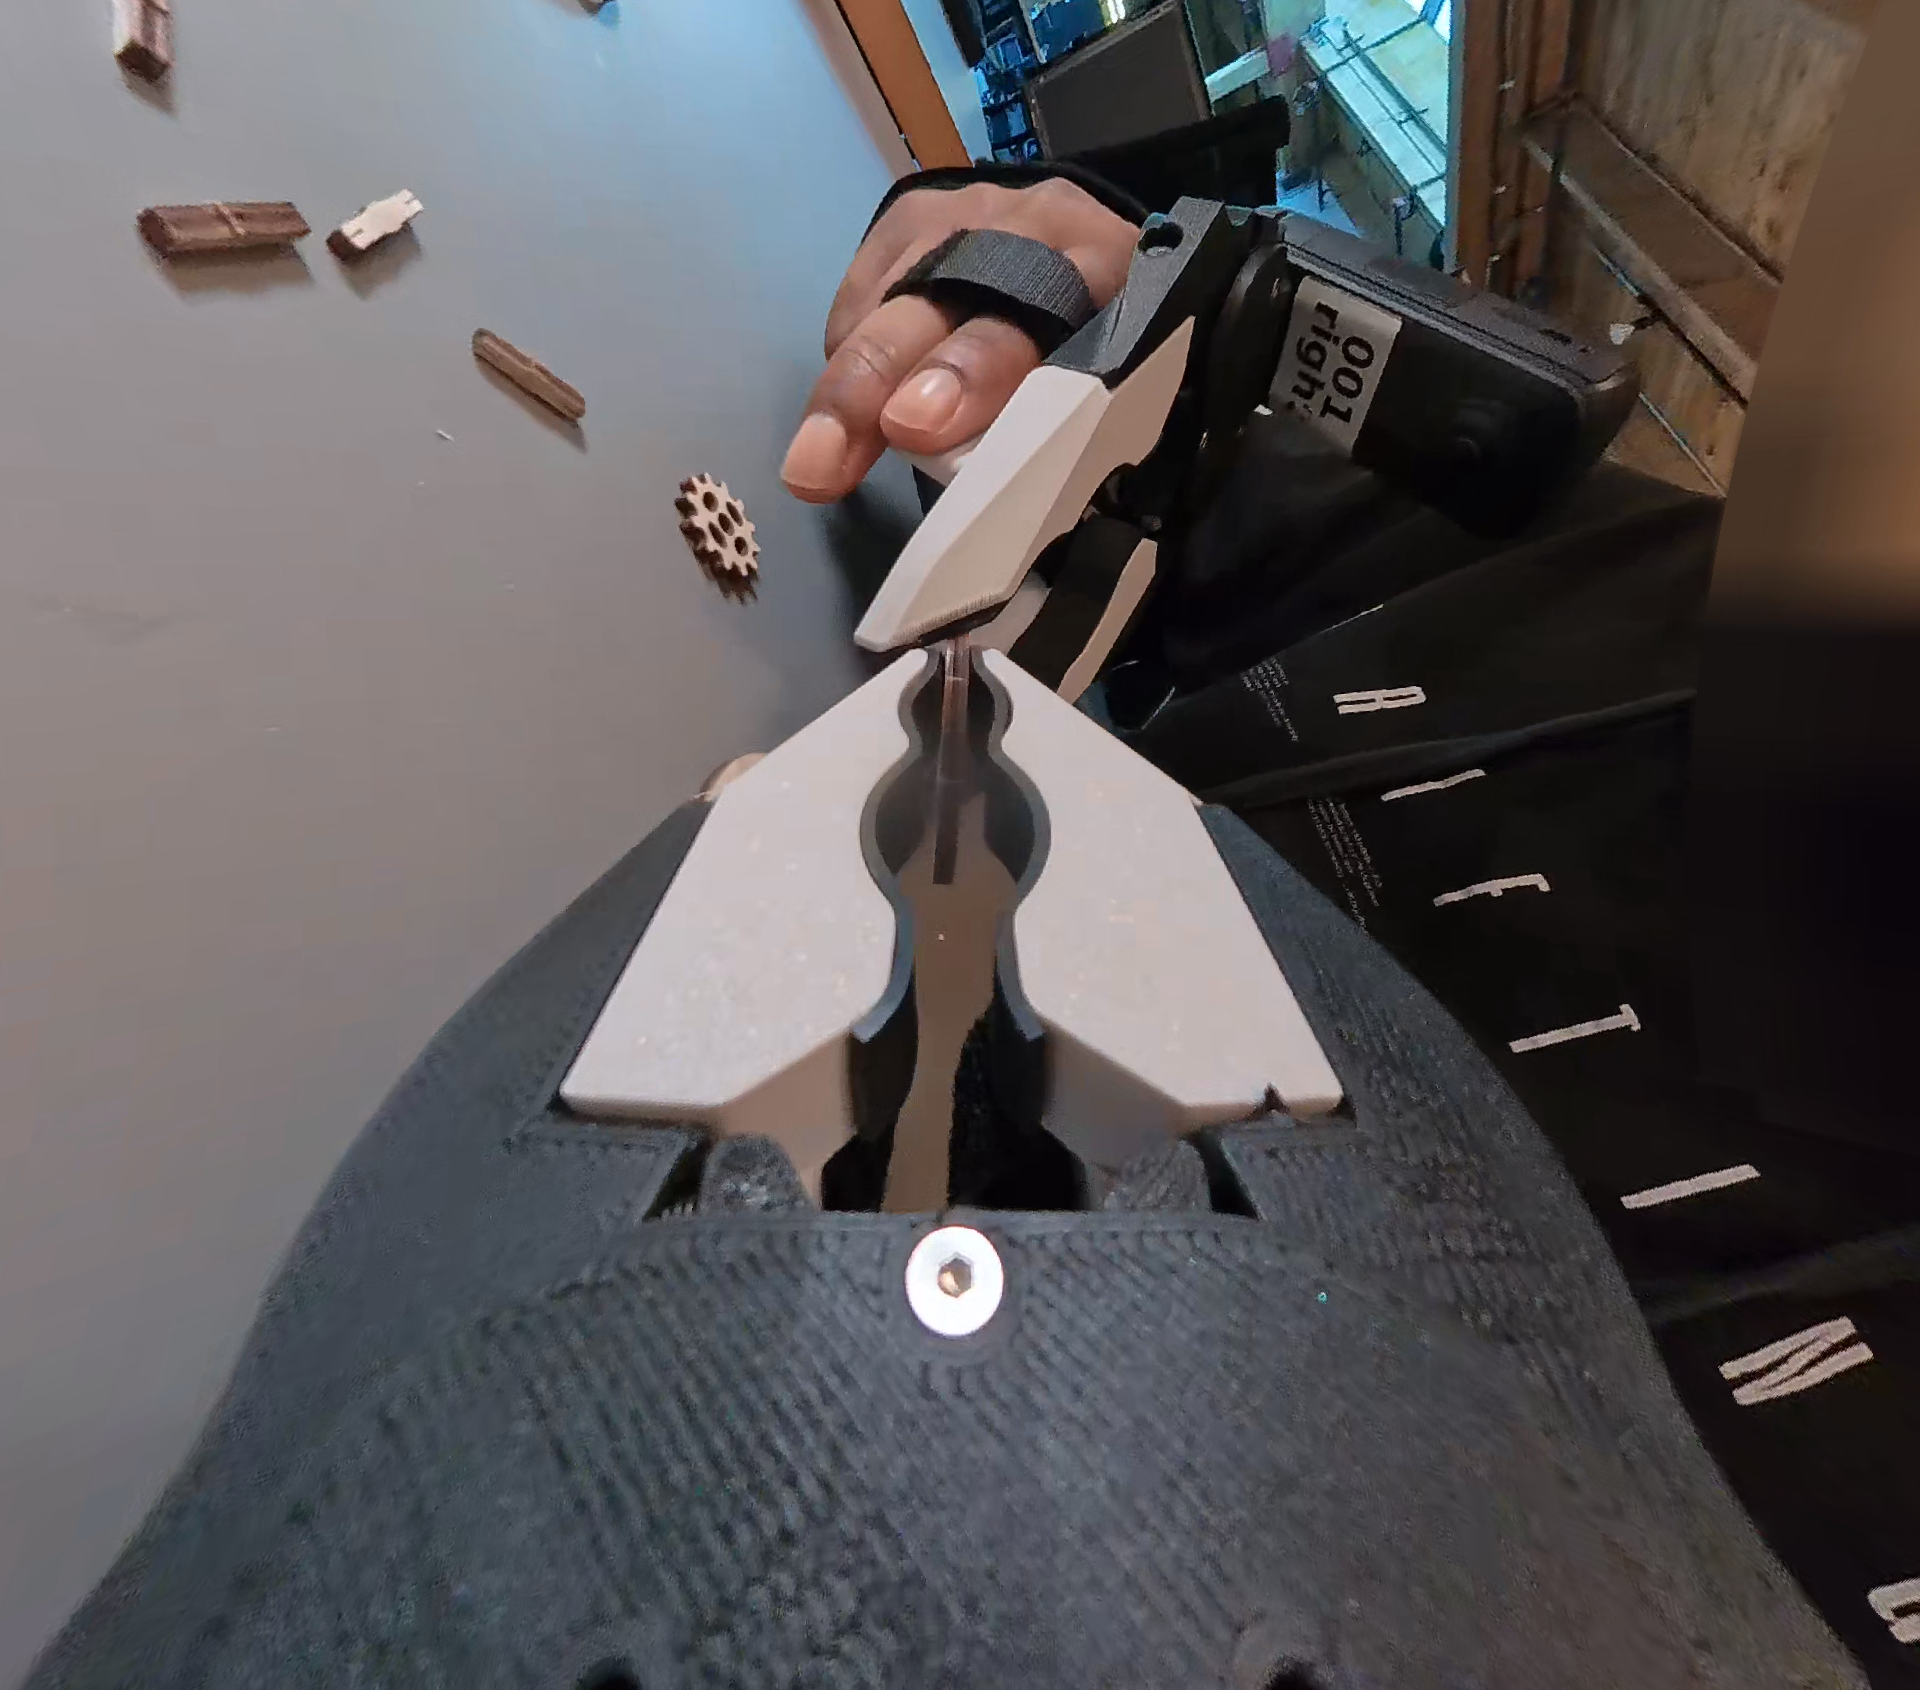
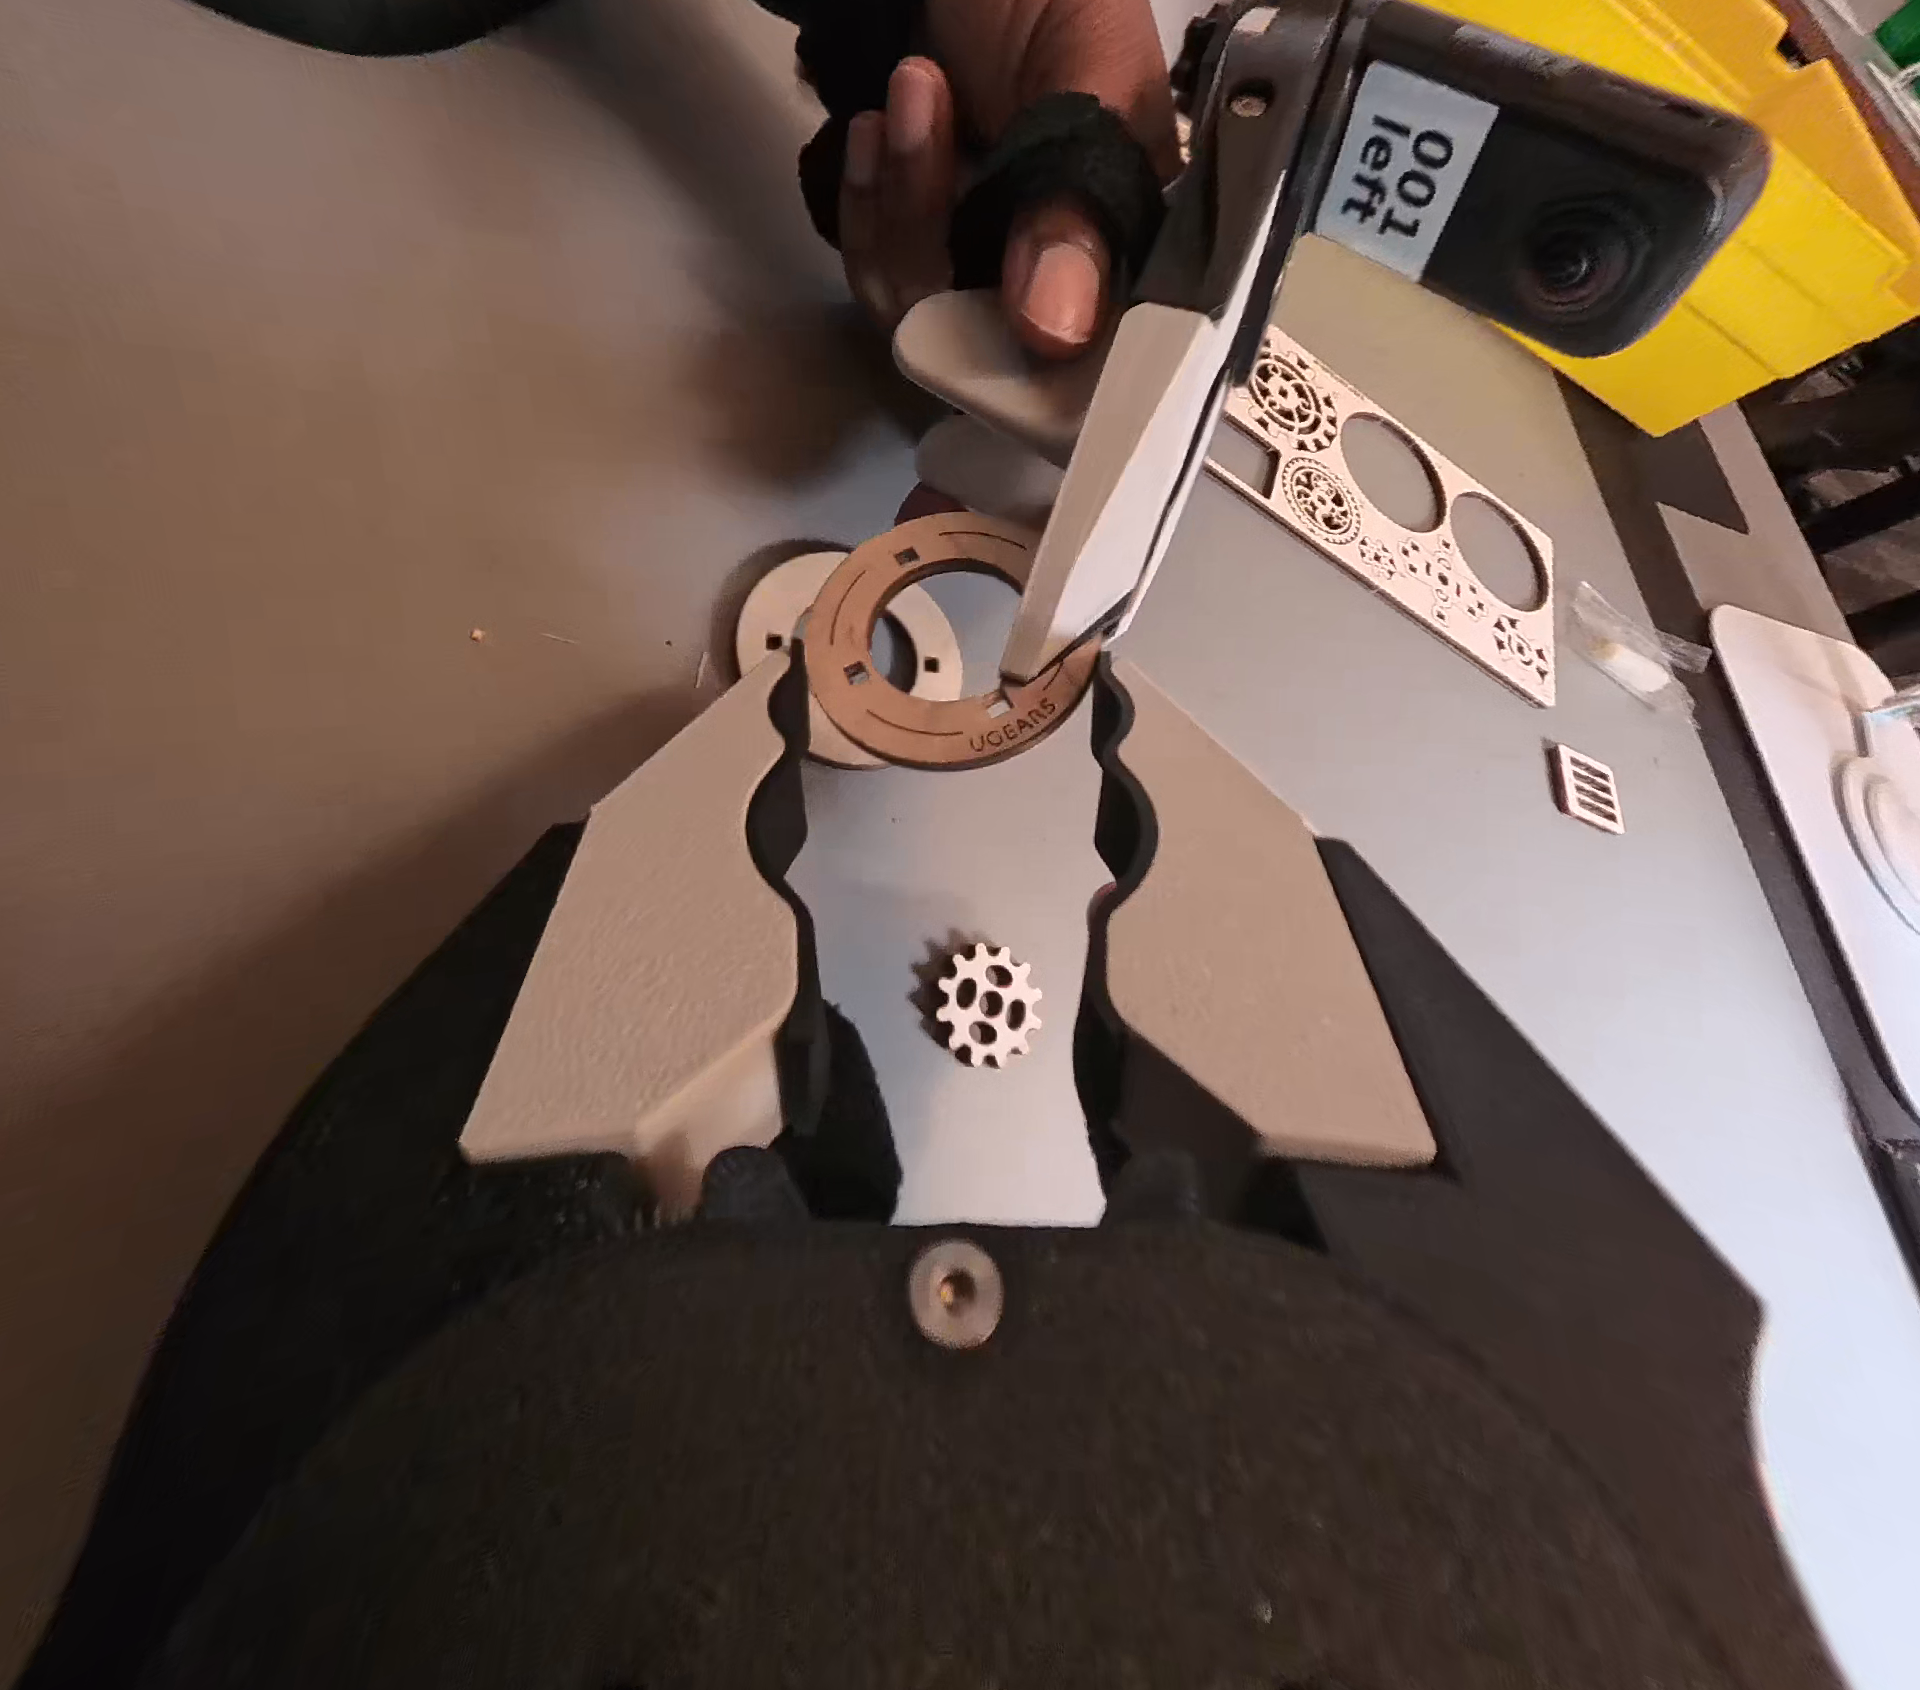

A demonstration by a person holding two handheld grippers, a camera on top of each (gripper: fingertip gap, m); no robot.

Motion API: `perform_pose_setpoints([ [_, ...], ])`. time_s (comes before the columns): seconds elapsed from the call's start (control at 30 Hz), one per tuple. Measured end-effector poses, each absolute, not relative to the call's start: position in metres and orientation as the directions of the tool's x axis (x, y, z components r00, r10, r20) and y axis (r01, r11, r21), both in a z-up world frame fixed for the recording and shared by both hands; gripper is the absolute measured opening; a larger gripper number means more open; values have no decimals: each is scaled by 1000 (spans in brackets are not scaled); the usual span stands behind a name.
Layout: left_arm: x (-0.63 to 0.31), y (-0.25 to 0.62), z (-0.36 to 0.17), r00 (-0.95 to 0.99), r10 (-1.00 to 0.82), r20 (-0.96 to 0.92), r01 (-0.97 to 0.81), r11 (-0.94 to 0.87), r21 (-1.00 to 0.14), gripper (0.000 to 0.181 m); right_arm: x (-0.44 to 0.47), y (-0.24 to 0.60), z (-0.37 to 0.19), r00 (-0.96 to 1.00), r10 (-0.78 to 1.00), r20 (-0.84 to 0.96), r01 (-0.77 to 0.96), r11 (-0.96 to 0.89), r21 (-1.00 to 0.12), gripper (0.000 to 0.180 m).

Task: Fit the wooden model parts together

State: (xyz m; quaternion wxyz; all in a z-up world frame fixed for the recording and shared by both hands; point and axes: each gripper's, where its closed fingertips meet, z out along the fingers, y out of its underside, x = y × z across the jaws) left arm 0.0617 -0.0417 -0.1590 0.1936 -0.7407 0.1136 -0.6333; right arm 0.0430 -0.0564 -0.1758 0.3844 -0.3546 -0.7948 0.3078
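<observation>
Two grippers meet at one wooden ring [image 2: 940,653], held in the air above the grey table [image 2: 1351,809]. The left gripper [image 1: 954,664] pinches the ring's rim edge-on. The right gripper [image 2: 951,690] spans the ring across its flat width, fingers touching opposite edges, so it appears clamped on it. A small gear [image 2: 987,1004] lies on the table below, nearer the right gripper.

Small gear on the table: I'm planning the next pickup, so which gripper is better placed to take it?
Right, probably. The gear lies between the right gripper's fingers, while the left gripper is shut on the wooden ring.
</observation>
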Motion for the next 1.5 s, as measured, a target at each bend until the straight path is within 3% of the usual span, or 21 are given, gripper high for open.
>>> perform_pose_setpoints([
  [0.17, 50, -38, -159, 229, -422, 877, 113, -884, -454, 31, 42, -55, -178, -425, 846, 323, 357, 484, -799, 52],
  [0.37, 23, -41, -154, 371, -480, 795, 133, -820, -557, 37, 43, -56, -179, -407, 882, 237, 388, 402, -829, 52],
  [0.57, 14, -58, -172, 569, -599, 563, -50, -709, -704, 47, 46, -55, -190, -371, 915, 159, 483, 337, -809, 52],
  [0.77, 23, -69, -180, 615, -753, 236, -321, -512, -797, 63, 44, -53, -195, -213, 977, 21, 612, 150, -777, 53],
  [0.87, 26, -72, -184, 609, -780, 148, -387, -454, -803, 64, 42, -61, -192, -159, 987, -33, 623, 74, -779, 53],
  [1.17, 39, -76, -207, 552, -833, 34, -528, -380, -759, 61, 40, -70, -208, -163, 982, 100, 683, 185, -706, 53],
  [1.37, 38, -75, -209, 544, -839, 21, -538, -367, -759, 47, 41, -69, -208, -182, 977, 110, 681, 206, -702, 53],
  [1.5, 37, -76, -206, 540, -841, 35, -519, -366, -772, 48, 42, -68, -208, -192, 976, 105, 678, 209, -705, 56],
])
